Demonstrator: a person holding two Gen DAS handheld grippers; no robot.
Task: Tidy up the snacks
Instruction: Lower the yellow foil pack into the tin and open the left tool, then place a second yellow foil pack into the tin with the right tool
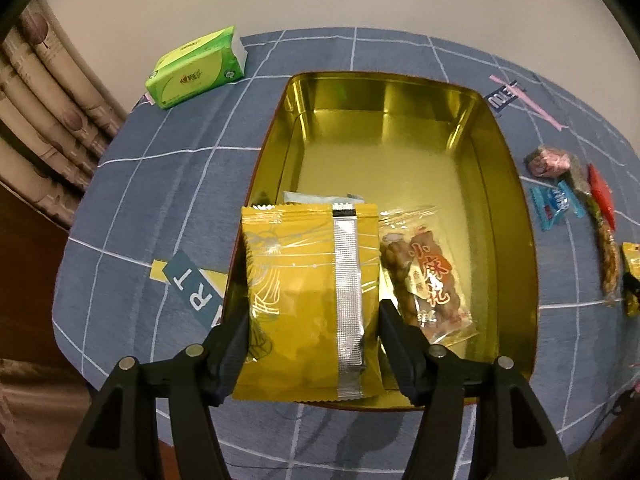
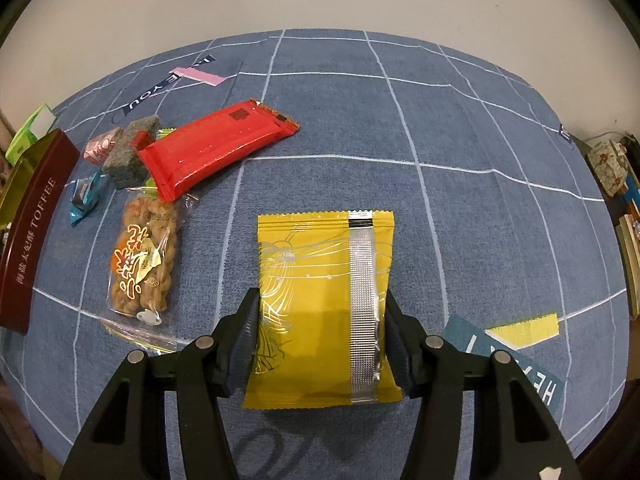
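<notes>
In the left wrist view my left gripper point(image 1: 314, 312) is shut on a yellow snack packet point(image 1: 296, 288) with a silver seam, held over the near end of an open gold tin point(image 1: 516, 200). A clear packet of twisted dough sticks point(image 1: 428, 280) lies inside the tin, and a pale packet point(image 1: 320, 198) peeks out behind the yellow one. In the right wrist view my right gripper point(image 2: 322, 296) is shut on a second yellow snack packet point(image 2: 316, 304) over the blue tablecloth point(image 2: 460, 128). Both packets' sides sit against the pads.
Left of my right gripper lie a red bar point(image 2: 216, 152), a twisted dough packet point(image 2: 142, 268), a blue candy point(image 2: 84, 196), a grey block point(image 2: 130, 156) and a pink candy point(image 2: 100, 150), beside the tin's maroon side point(image 2: 32, 232). A green tissue pack point(image 1: 198, 68) sits far left.
</notes>
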